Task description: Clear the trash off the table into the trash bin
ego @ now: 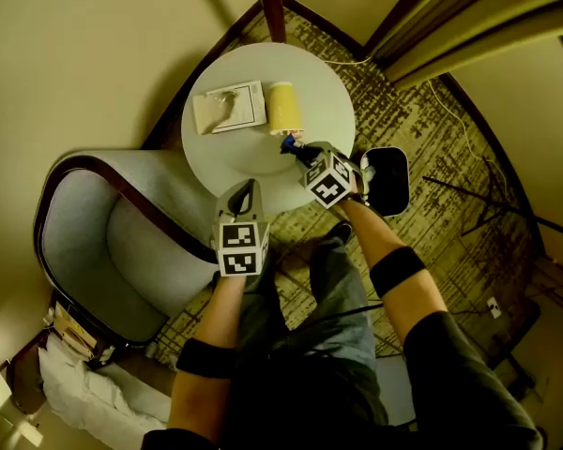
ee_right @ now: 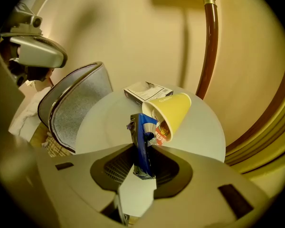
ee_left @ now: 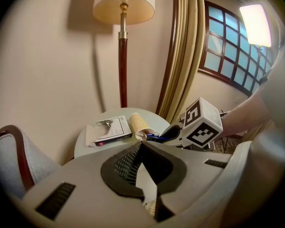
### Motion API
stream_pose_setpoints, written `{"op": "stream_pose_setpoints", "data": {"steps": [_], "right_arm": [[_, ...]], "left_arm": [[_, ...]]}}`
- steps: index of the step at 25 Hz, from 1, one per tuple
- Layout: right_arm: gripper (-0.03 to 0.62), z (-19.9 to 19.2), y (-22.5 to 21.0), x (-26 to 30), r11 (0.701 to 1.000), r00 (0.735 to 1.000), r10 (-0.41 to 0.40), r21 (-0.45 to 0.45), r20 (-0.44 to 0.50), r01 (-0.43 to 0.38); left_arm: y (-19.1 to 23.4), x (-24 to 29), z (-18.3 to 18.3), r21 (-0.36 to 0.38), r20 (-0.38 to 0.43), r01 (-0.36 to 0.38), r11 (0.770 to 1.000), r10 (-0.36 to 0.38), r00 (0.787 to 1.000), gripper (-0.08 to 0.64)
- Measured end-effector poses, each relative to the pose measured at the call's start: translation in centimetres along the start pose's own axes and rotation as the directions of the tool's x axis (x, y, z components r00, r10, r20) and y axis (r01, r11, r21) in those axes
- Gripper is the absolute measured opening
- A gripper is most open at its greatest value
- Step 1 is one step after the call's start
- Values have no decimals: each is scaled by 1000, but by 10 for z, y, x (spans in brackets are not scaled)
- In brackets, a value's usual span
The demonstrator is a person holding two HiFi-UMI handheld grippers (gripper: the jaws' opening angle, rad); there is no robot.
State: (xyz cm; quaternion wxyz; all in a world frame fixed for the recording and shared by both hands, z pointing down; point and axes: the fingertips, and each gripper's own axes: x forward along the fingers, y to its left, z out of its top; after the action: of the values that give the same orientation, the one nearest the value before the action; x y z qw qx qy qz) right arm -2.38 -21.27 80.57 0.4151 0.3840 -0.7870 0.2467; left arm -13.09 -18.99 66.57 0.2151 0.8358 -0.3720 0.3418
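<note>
1. My right gripper (ee_right: 143,152) has its jaws pinching a blue wrapper (ee_right: 141,129) over the table (ee_right: 204,132).
2. My left gripper (ee_left: 141,145) has its jaws pressed together, with nothing between them.
3. A yellow cup (ee_right: 173,109) lies on its side on the table, its mouth near the wrapper.
4. The trash bin (ego: 385,181) stands on the floor, just beside the table.

a grey armchair (ego: 113,242) with a dark wood frame stands on the patterned carpet (ego: 450,148). a floor lamp's reddish-brown pole (ee_left: 122,65) rises close to the plain wall (ee_left: 47,70), topped by a cream shade (ee_left: 124,4). pale curtains (ee_left: 183,56) hang just beside it, next to a many-paned window (ee_left: 225,44). a thin cable (ego: 448,101) trails over the carpet near the curtains.
</note>
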Motion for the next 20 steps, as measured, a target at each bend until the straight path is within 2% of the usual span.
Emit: {"op": "stream_pose_setpoints", "data": {"steps": [6,13,20], "right_arm": [[129,13,15,-43,1000,999,-4,2,34,4],[121,38,37,-115,999,994,-35,45,106,31],[120,65,52,-199,987,980,-92,148,178,66]], "left_arm": [[-6,-18,16,4,17,1,1000,-1,1000,1],[-16,-48,36,17,47,14,1000,-15,999,1],[-28,-79,60,56,93,38,998,-43,995,1]]}}
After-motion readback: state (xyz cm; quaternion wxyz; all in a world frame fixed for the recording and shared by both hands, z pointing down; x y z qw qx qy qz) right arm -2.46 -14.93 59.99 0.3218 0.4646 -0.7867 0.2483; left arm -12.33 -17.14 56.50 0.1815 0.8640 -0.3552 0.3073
